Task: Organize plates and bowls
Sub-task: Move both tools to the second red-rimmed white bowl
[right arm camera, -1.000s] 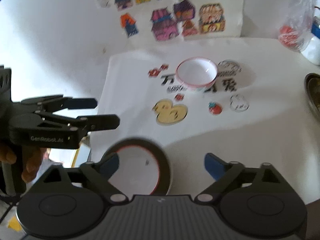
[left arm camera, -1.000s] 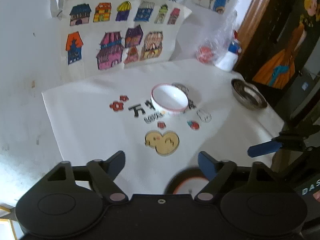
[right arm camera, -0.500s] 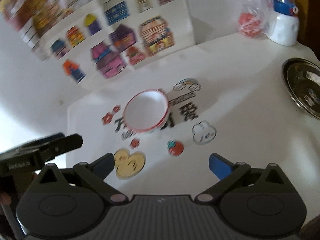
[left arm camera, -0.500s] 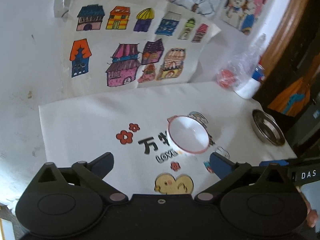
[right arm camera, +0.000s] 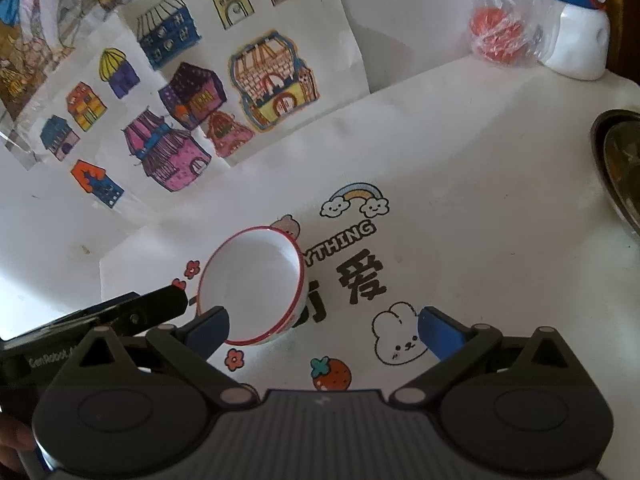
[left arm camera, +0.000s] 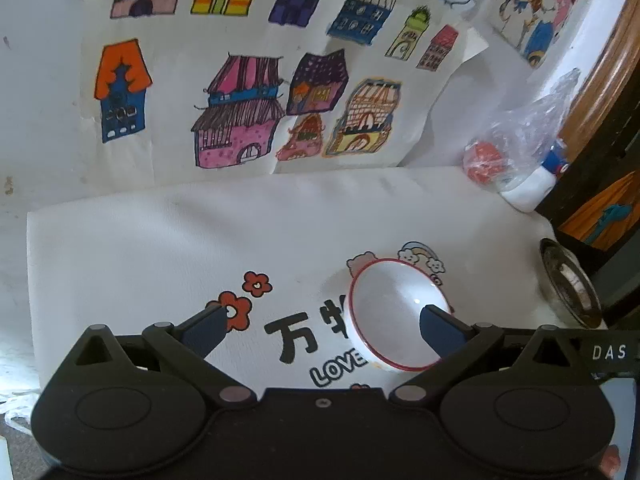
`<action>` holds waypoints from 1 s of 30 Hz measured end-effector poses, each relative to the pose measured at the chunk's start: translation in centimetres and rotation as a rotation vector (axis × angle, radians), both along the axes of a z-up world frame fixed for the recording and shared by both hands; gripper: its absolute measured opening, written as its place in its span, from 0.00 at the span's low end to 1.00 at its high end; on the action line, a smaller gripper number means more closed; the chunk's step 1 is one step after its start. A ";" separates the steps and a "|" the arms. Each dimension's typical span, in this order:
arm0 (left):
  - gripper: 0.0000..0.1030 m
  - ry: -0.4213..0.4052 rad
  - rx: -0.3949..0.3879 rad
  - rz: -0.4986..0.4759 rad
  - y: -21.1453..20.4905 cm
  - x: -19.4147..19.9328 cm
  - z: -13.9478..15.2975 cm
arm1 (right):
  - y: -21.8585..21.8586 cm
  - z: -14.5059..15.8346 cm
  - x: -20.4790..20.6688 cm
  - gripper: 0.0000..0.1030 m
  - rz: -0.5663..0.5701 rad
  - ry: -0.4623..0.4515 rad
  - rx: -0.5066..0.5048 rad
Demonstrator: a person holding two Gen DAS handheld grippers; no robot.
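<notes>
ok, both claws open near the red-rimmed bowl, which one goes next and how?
Probably the left claw: ease it right and forward so the bowl's rim sits between its fingers, then close. Its right fingertip already overlaps the bowl; the left fingertip is off over the mat. The right claw is open too, mostly beside the bowl.

You're working in a home, likely a child's corner: hand-coloured paper drawings of houses (left arm camera: 248, 112) hang on the white wall directly behind a white cartoon-printed table mat (left arm camera: 160, 248); a teddy-bear poster (left arm camera: 532, 4) hangs right of those drawings.
</notes>
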State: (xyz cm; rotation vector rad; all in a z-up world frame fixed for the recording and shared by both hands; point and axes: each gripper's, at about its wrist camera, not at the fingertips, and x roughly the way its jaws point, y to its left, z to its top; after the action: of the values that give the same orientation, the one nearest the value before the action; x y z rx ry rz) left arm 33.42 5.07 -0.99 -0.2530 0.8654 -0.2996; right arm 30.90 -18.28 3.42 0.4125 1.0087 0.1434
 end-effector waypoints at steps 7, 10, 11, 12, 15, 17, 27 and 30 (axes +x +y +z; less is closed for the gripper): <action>0.99 0.035 -0.007 0.021 -0.1 1.3 -1.1 | 0.2 -0.9 0.7 0.99 0.004 0.011 -0.016; 0.99 0.044 -0.007 0.031 -0.2 1.6 -1.4 | 0.3 -1.0 0.8 0.99 0.007 0.009 -0.025; 0.99 0.046 -0.007 0.032 -0.2 1.7 -1.5 | 0.3 -1.1 0.9 0.99 0.006 0.005 -0.028; 0.99 0.048 -0.007 0.034 -0.2 1.8 -1.6 | 0.4 -1.1 0.9 0.98 0.005 0.000 -0.034; 0.99 0.048 -0.013 0.034 -0.3 2.1 -1.8 | 0.6 -1.3 1.0 0.90 0.018 -0.009 -0.056; 0.99 0.050 -0.014 0.029 -0.5 2.2 -1.9 | 0.9 -1.4 1.1 0.86 0.033 -0.018 -0.056; 0.68 0.067 -0.025 -0.020 -1.1 2.4 -2.4 | 1.8 -1.1 1.1 0.61 0.081 -0.026 -0.010; 0.44 0.070 -0.034 -0.039 -1.2 2.3 -2.5 | 1.8 -1.3 1.1 0.52 0.079 -0.020 0.026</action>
State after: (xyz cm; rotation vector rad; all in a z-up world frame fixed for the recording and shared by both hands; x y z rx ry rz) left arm 35.74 3.91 -3.45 -0.2792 0.9355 -0.3436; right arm 32.04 -16.49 2.14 0.3940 1.0042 0.2313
